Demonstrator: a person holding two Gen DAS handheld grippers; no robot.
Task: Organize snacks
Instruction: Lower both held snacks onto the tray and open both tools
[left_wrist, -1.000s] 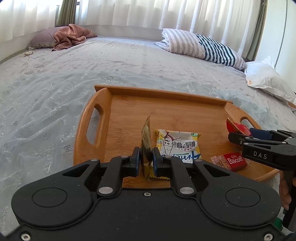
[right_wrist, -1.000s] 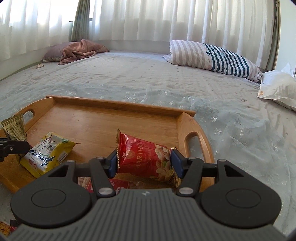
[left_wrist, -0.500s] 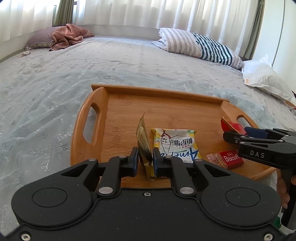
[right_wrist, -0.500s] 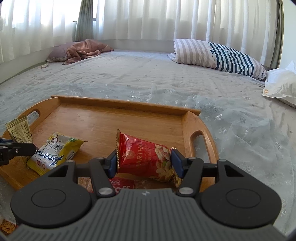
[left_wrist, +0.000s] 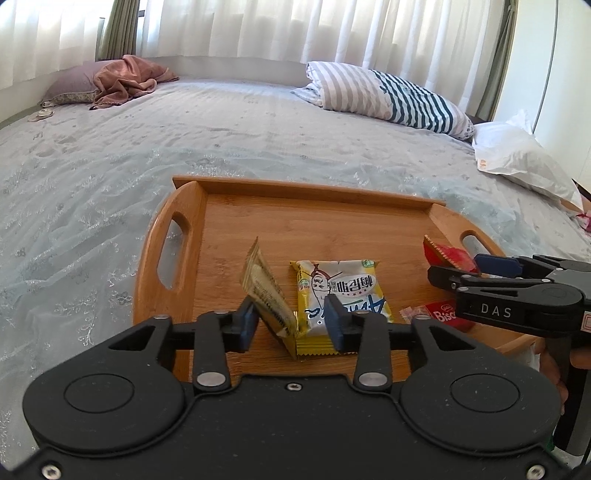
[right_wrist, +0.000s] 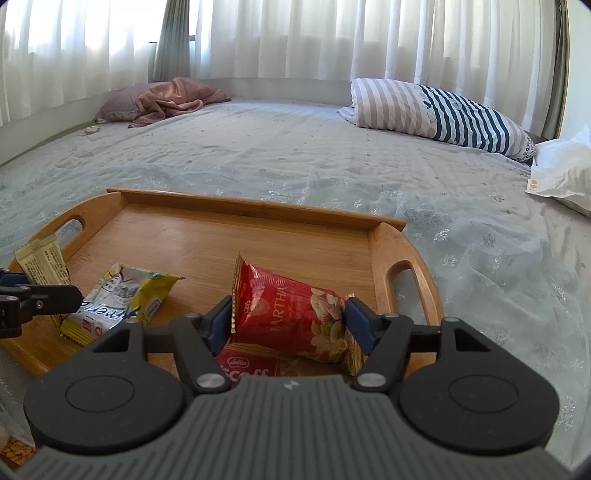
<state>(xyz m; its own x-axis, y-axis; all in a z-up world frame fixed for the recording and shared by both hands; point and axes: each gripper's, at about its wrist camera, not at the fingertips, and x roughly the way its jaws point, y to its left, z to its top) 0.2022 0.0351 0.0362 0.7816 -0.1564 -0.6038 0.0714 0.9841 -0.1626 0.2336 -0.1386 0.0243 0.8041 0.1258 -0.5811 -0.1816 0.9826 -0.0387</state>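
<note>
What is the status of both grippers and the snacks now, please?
Left gripper opening, gold packet leaning free between its fingers. Right gripper opening around red nut bag. Both snacks over wooden tray. Nothing in the way.

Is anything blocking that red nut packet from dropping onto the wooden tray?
Nothing blocks it. The red nut packet sits between the right gripper's opening jaws, low over the wooden tray. Only the red Biscoff packet lies partly beneath.

- Left wrist view: close above the wooden tray (left_wrist: 184, 236), its left end, facing the curtains (left_wrist: 258, 26).
- Right wrist view: same tray, right end.
</note>
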